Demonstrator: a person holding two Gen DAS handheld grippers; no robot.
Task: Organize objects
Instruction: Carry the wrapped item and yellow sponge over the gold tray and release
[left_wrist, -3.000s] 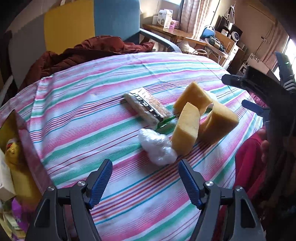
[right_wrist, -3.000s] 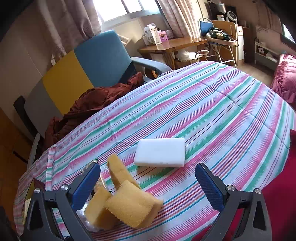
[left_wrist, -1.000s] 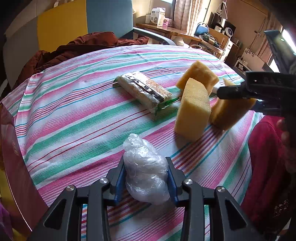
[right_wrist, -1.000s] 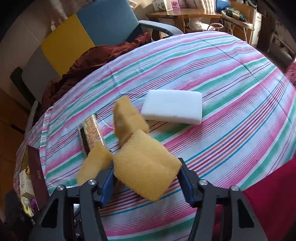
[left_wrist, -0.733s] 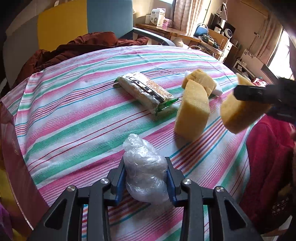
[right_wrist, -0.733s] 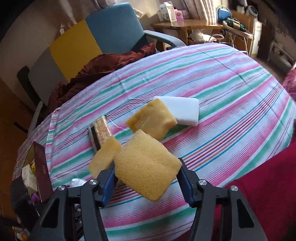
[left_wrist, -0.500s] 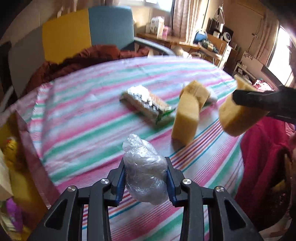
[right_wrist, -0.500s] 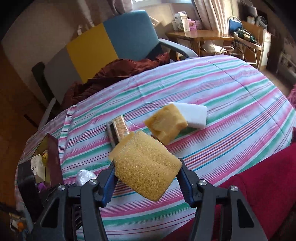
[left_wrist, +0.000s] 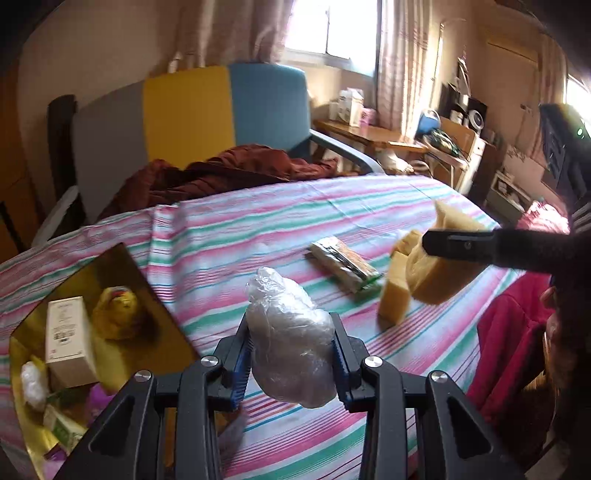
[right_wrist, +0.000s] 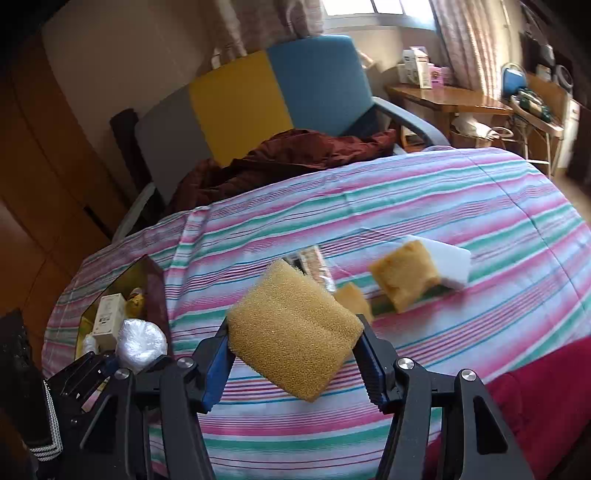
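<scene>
My left gripper (left_wrist: 291, 354) is shut on a crumpled clear plastic bag (left_wrist: 288, 339) and holds it above the striped tablecloth (left_wrist: 258, 221). My right gripper (right_wrist: 295, 354) is shut on a yellow sponge (right_wrist: 291, 332), lifted off the table; this sponge also shows at the right of the left wrist view (left_wrist: 439, 273). The bag appears at the lower left of the right wrist view (right_wrist: 140, 343). On the cloth lie two more yellow sponges (right_wrist: 404, 273) (right_wrist: 352, 297), a white sponge block (right_wrist: 447, 262) and a wrapped snack bar (left_wrist: 343, 262).
An open gold-lined box (left_wrist: 147, 295) at the table's left edge holds a white carton (left_wrist: 66, 336), a yellow toy (left_wrist: 118, 314) and small packets. A chair (left_wrist: 207, 107) with a dark red garment (left_wrist: 221, 173) stands behind the table. A red cushion (right_wrist: 535, 387) lies at the right.
Both grippers closed on their objects and rose. The left carried the bag up and left, bringing the box into view. The right lifted its sponge away from the pile.
</scene>
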